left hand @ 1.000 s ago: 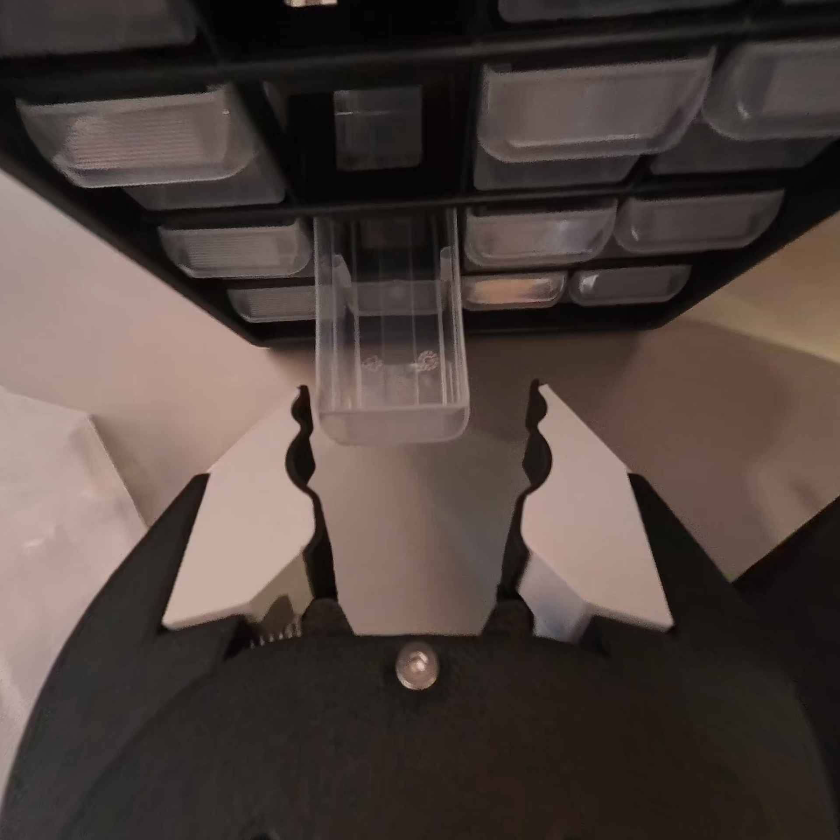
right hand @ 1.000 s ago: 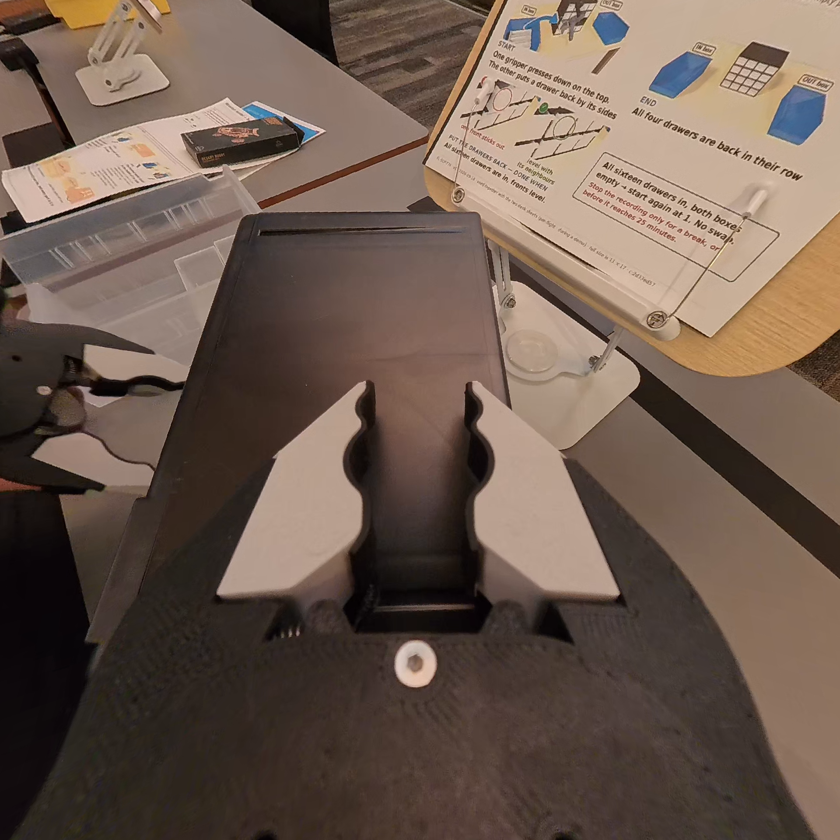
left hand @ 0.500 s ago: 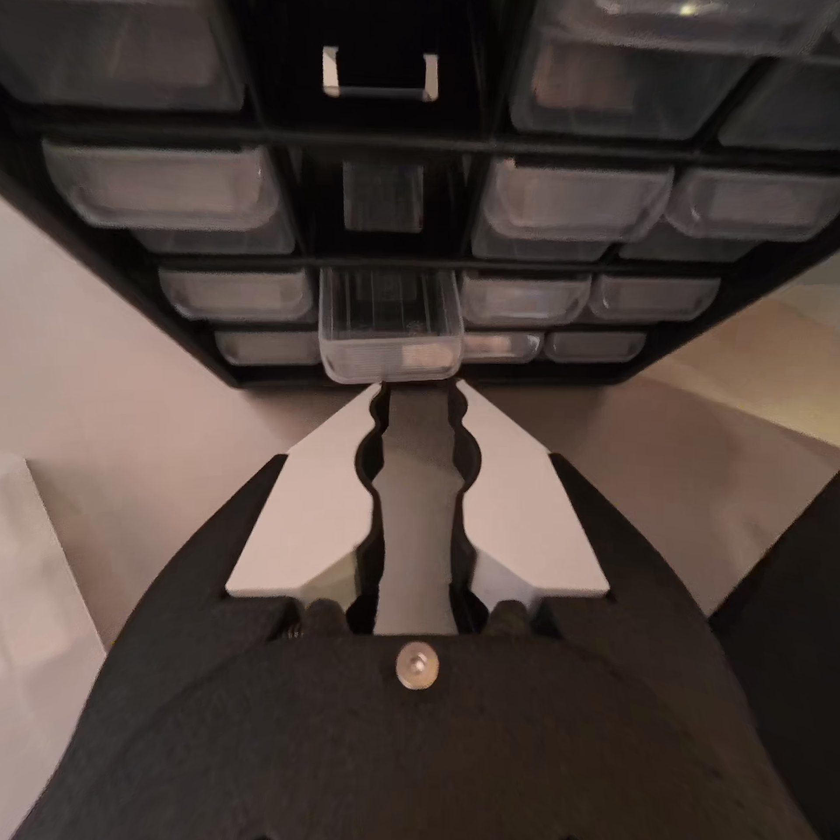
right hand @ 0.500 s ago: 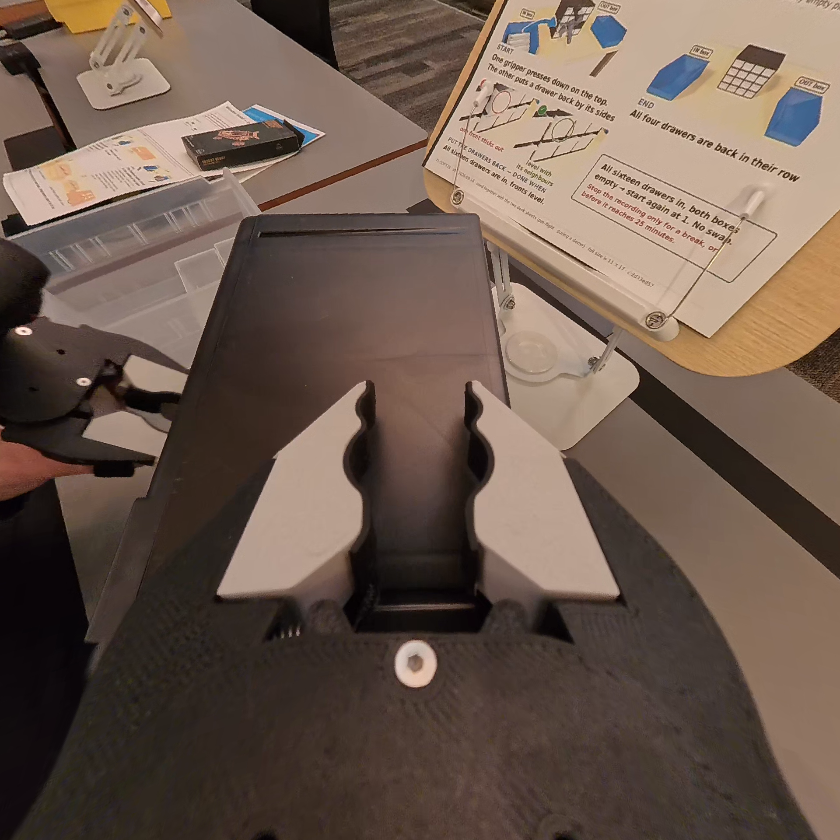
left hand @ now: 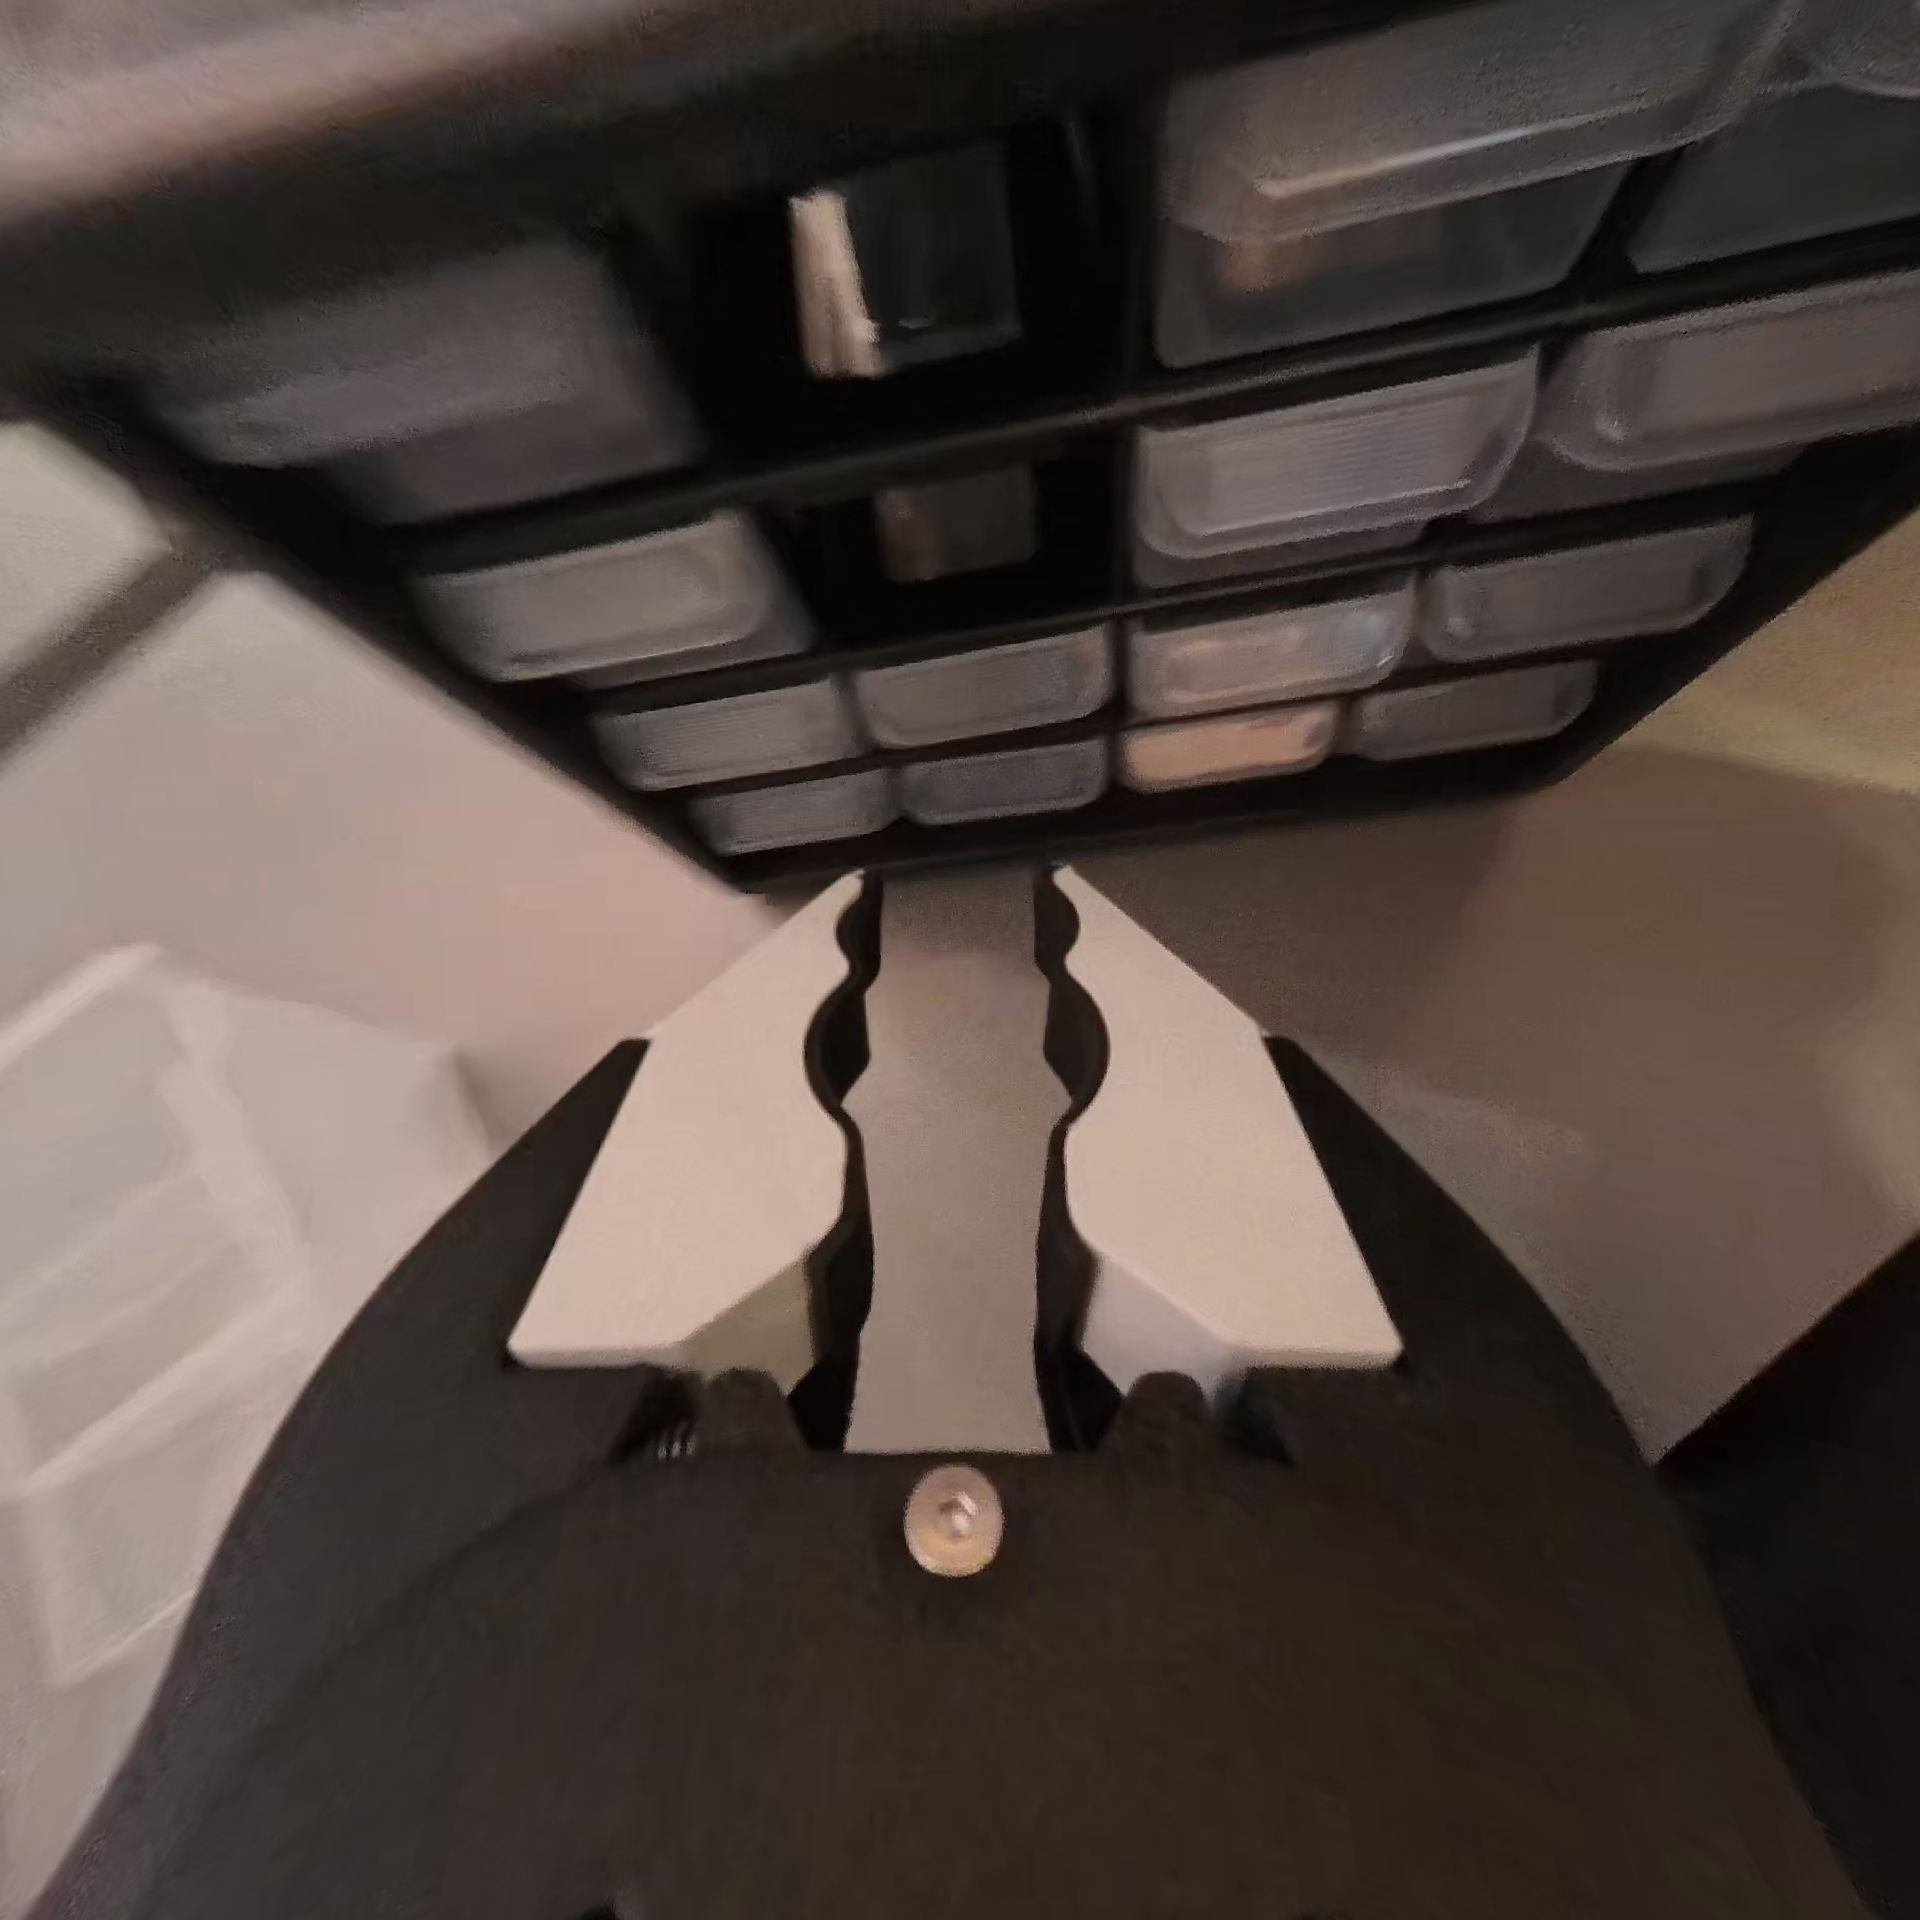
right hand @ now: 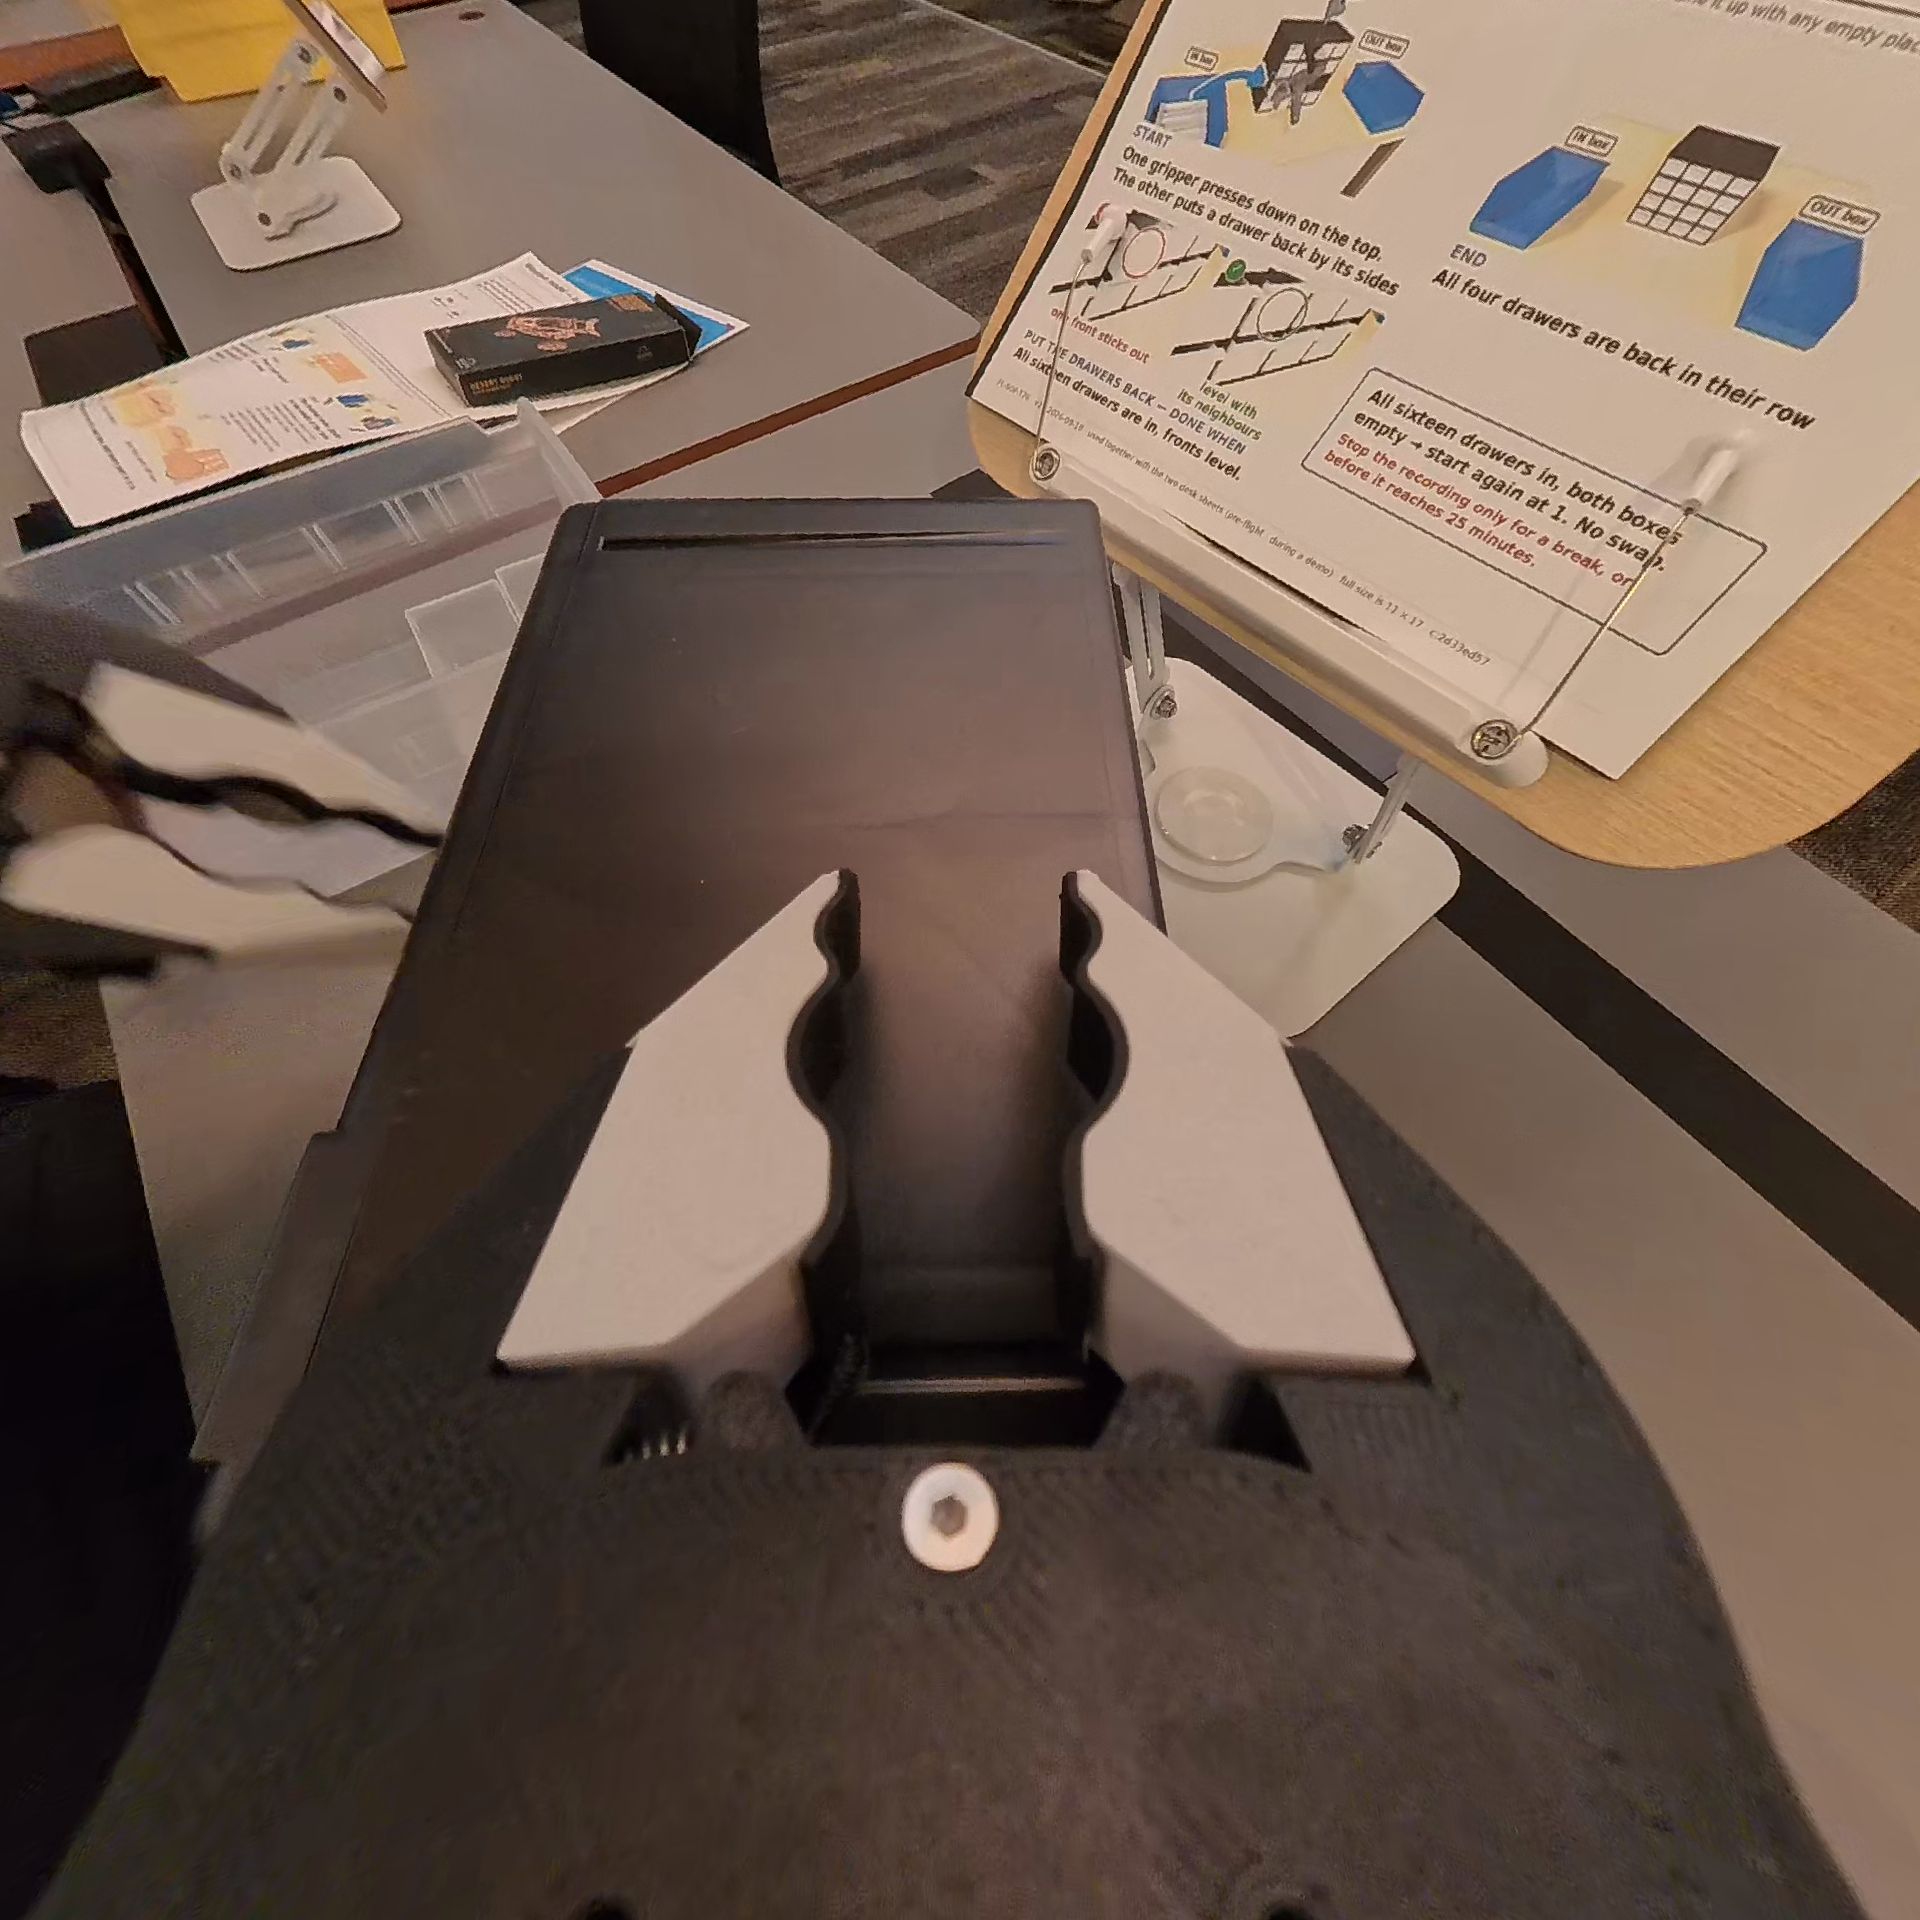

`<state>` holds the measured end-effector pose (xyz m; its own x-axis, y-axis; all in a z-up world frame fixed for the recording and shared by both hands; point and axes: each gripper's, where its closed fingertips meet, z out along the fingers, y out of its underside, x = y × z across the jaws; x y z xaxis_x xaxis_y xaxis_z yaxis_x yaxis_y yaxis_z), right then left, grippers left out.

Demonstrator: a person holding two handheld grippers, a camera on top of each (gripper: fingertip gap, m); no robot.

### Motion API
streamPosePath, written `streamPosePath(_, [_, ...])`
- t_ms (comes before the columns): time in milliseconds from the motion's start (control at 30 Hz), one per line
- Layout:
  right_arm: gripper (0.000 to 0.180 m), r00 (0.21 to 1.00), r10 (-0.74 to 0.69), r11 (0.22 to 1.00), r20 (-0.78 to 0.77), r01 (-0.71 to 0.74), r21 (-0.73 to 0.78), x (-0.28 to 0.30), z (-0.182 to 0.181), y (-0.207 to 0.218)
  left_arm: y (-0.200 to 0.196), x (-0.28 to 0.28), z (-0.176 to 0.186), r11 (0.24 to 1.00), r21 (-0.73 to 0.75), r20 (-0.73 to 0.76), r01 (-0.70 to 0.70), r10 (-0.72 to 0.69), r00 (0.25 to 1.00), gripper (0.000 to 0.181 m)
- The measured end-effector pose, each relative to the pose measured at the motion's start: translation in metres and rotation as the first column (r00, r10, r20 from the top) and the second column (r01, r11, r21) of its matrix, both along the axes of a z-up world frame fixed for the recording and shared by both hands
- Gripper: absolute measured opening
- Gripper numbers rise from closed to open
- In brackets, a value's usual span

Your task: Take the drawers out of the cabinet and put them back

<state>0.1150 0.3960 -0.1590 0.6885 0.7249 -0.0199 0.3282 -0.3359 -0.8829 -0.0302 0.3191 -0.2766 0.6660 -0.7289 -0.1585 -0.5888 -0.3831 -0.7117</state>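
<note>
The black cabinet [left hand: 1039, 831] faces me in the left wrist view with clear drawers [left hand: 1309, 488] in its slots. In the second column the drawer in the third row [left hand: 977, 686] sits level with its neighbours. The two slots above it [left hand: 914, 270] are empty. My left gripper [left hand: 956, 883] is empty just in front of the cabinet's bottom edge, its jaws drawn in to a narrow gap. It also shows blurred in the right wrist view [right hand: 416, 842]. My right gripper [right hand: 961, 883] has its jaws just as narrow, holds nothing and rests over the cabinet's flat top [right hand: 831, 675].
A clear plastic box [right hand: 312, 582] stands left of the cabinet and also shows in the left wrist view [left hand: 125, 1247]. An instruction board on a white stand [right hand: 1455, 312] is at the right. Papers and a small black box [right hand: 561, 348] lie on the far table.
My left gripper closed from wide open, and the drawer that stuck far out of the third row is now pushed in level. The left gripper has since swung, blurring the view. The right gripper has not moved.
</note>
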Motion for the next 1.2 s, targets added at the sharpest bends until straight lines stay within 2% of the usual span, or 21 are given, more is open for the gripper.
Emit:
streamPosePath(67, [0.038, 1.0, 0.002, 1.0, 0.004, -0.002, -0.002, 0.0, 0.0, 0.0, 0.002, -0.042, 0.031, 0.995, 0.095, -0.081, -0.018, 0.025, 0.996, 0.028])
streamPosePath(167, [0.038, 1.0, 0.003, 1.0, 0.007, -0.003, -0.005, 0.0, 0.0, 0.0, 0.01, -0.126, 0.05, 0.992, 0.088, -0.234, -0.089, 0.107, 0.966, 0.037])
streamPosePath(267, [0.038, 1.0, 0.0, 1.0, 0.003, 0.0, -0.003, 0.0, 0.0, 0.0, 0.022, -0.203, 0.033, 0.986, 0.013, -0.35, -0.167, 0.161, 0.923, 0.048])
streamPosePath(367, [0.038, 1.0, -0.003, 1.0, 0.004, 0.003, -0.005, 0.0, 0.0, 0.0, 0.027, -0.239, -0.008, 0.976, -0.121, -0.384, -0.183, 0.123, 0.915, 0.049])
streamPosePath(500, [0.038, 1.0, -0.004, 1.0, 0.022, 0.004, -0.024, 0.0, -0.002, 0.001, 0.036, -0.263, -0.059, 0.97, -0.196, -0.509, -0.147, 0.028, 0.86, 0.048])
streamPosePath(633, [0.038, 0.999, -0.01, 0.999, 0.032, 0.011, -0.036, 0.0, -0.003, 0.002, 0.048, -0.272, -0.09, 0.966, -0.234, -0.554, -0.112, -0.038, 0.831, 0.035])
streamPosePath(733, [0.037, 0.999, -0.013, 0.999, 0.032, 0.015, -0.037, 0.0, -0.003, 0.002, 0.048, -0.273, -0.101, 0.956, -0.267, -0.576, -0.12, -0.058, 0.815, 0.015])
streamPosePath(867, [0.037, 0.999, -0.017, 0.999, 0.037, 0.018, -0.04, 0.0, -0.003, 0.002, 0.013, -0.261, -0.1, 0.887, -0.407, -0.554, -0.217, -0.05, 0.831, 0.005])
streamPosePath(933, [0.037, 0.999, -0.017, 0.999, 0.039, 0.018, -0.04, 0.0, -0.004, 0.003, -0.006, -0.248, -0.097, 0.866, -0.448, -0.522, -0.223, -0.051, 0.852, 0.003])
streamPosePath(967, [0.036, 0.999, -0.016, 0.999, 0.039, 0.017, -0.04, 0.0, -0.004, 0.002, -0.011, -0.243, -0.094, 0.865, -0.448, -0.506, -0.225, -0.037, 0.862, 0.007])
streamPosePath(1100, [0.036, 0.999, -0.014, 0.999, 0.037, 0.016, -0.037, 0.0, -0.003, 0.002, -0.013, -0.24, -0.07, 0.9, -0.371, -0.436, -0.23, 0.05, 0.899, 0.045])
streamPosePath(1200, [0.036, 0.999, -0.015, 0.999, 0.034, 0.016, -0.035, 0.0, -0.003, 0.002, -0.014, -0.249, -0.06, 0.879, -0.373, -0.356, -0.297, 0.161, 0.921, 0.09])
